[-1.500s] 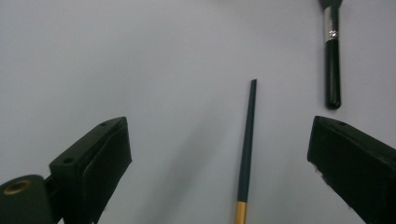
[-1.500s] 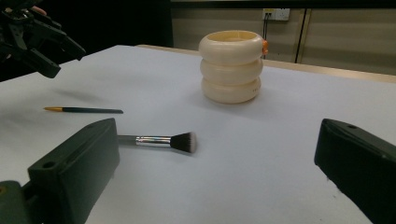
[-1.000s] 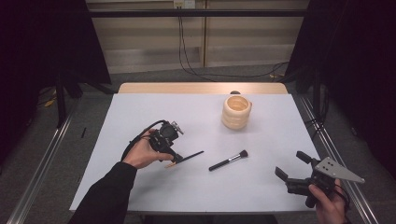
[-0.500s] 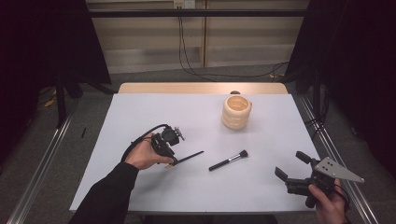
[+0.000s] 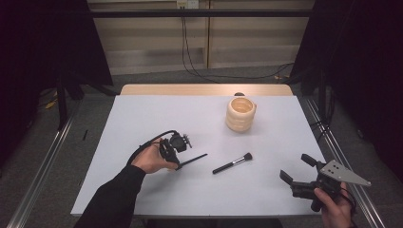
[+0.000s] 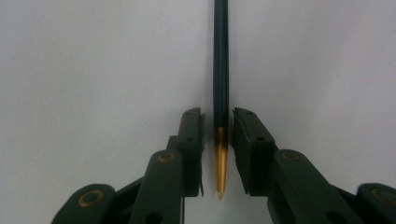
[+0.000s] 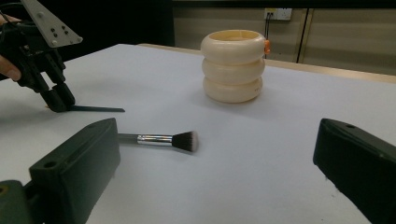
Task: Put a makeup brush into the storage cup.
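A thin dark stick with a gold pointed tip lies on the white table, left of centre. My left gripper points down over its gold end. In the left gripper view the jaws stand on either side of the stick with narrow gaps; they have just been closing, with the stick between them. A black makeup brush lies to its right. My right gripper hovers wide open at the front right corner, with nothing between its jaws.
A cream ringed holder stands upright at the back right of the table, also in the right gripper view, behind the makeup brush. The left gripper and the stick show at that view's left.
The left gripper's jaws have drawn together around the stick's gold end, and the hand has shifted slightly. The right gripper, the brush and the holder have not moved.
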The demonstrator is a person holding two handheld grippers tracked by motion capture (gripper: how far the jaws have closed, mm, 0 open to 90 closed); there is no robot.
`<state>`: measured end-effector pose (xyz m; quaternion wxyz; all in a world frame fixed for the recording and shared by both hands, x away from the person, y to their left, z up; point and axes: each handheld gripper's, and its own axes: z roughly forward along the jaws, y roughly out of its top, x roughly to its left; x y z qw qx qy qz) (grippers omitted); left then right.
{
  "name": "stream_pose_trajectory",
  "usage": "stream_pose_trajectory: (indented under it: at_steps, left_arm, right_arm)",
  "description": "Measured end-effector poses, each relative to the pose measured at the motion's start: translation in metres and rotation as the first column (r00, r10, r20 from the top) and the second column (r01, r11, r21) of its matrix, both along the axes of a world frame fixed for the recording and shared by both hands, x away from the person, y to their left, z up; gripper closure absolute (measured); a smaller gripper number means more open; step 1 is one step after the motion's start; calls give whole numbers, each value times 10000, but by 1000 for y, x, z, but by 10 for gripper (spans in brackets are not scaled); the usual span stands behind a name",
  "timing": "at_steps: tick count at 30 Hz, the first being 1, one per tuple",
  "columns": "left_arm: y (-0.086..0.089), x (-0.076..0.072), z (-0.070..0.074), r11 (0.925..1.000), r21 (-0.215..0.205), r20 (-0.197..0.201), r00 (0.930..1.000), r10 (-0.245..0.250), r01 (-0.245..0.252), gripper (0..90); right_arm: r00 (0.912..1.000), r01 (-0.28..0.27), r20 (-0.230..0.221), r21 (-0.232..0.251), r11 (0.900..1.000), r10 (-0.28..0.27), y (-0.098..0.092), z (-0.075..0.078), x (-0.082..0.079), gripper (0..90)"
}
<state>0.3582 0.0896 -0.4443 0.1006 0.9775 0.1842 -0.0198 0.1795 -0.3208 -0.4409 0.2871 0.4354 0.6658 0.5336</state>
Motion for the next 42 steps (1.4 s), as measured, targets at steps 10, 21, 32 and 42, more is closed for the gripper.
stream_pose_trajectory:
  at_steps: [10,21,32,42]
  left_arm:
    - [-11,1,0,9964,781,-104,9994,-336,343,767]
    - [-9,3,0,9983,589,-296,9996,3,14,842]
    - [6,4,-1,9958,-583,-434,9967,687,-712,845]
    - [13,8,1,9936,-685,-491,9950,867,-900,845]
  right_arm:
    - [10000,-32,49,-115,9999,33,0,0,0,1]
    - [9999,-106,-71,-105,9999,105,1,0,0,3]
    - [10000,-68,-63,-117,9999,67,0,-1,0,3]
    - [10000,-72,-61,-129,9999,71,0,-1,0,2]
